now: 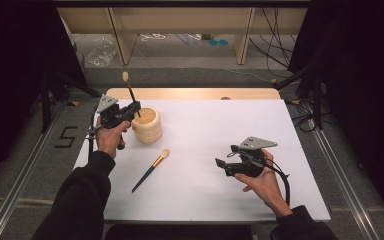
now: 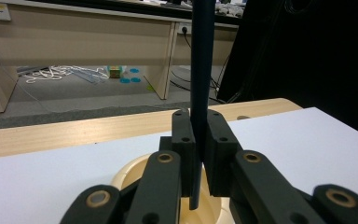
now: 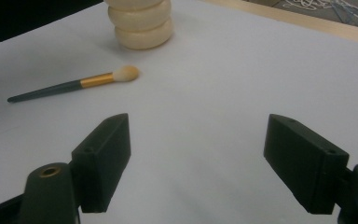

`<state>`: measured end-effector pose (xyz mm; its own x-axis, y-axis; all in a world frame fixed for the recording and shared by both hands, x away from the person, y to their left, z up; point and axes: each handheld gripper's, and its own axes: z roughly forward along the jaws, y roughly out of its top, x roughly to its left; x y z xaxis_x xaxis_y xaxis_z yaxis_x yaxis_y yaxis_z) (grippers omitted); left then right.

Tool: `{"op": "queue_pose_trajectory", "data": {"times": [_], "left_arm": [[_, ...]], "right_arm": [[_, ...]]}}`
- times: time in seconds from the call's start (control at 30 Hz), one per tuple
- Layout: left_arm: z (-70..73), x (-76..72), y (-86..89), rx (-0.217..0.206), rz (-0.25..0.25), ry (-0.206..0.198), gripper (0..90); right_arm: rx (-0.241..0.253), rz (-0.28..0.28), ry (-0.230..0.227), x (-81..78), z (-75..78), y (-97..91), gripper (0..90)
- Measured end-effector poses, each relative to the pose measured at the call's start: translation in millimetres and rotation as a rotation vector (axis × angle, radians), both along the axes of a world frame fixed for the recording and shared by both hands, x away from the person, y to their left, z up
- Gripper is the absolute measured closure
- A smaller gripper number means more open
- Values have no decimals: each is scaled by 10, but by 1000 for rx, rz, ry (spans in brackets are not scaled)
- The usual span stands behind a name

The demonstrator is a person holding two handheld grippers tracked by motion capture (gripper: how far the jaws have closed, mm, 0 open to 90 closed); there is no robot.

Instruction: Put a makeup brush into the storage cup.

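Two brushes: I count one clamped in my left gripper (image 1: 136,108) and one lying loose on the bench (image 1: 205,200).
Left gripper: its jaws are pressed tight on the dark handle of the held brush (image 1: 129,89); in the left gripper view the pads squeeze the handle (image 2: 201,70) from both sides.
Held brush: I see it standing nearly upright, tilted a little, pale bristle head up and well above the gripper, handle tip pointing down.
Handle tip: in the left gripper view it hangs over the open mouth of the cup (image 2: 135,170), just inside the rim line; I cannot tell whether it touches the inside.
Cup: a cream, ribbed holder (image 1: 147,125) stands upright on the white bench near its far left corner, just beside my left hand (image 1: 111,137).
Loose brush: it lies flat (image 1: 151,170) on the bench, near the cup and on my side of it, bristles toward the cup, dark handle toward me; the right gripper view shows it (image 3: 74,85) with a gold band behind the bristles.
Right gripper: I hold it (image 1: 222,164) low over the bench at the right, jaws spread wide with nothing between them, well apart from the loose brush.
Right hand: it (image 1: 262,177) cups the gripper body from below.
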<state>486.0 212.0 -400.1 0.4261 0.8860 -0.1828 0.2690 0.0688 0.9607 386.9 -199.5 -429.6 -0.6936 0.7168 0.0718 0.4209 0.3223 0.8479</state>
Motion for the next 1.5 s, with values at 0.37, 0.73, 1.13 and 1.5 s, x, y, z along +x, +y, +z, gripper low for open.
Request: {"op": "queue_pose_trajectory", "data": {"times": [0.37,0.73,1.13,1.5], "left_arm": [[-113,86,-39,25,13,7,839],[-247,110,-78,50,11,37,838],[-343,118,-92,56,7,55,837],[-382,147,-106,59,17,58,832]], "right_arm": [[-2,3,3,2,-5,-3,238],[-4,3,8,3,-7,-5,240],[1,8,-3,15,-26,4,243],[3,12,2,14,-26,5,247]]}}
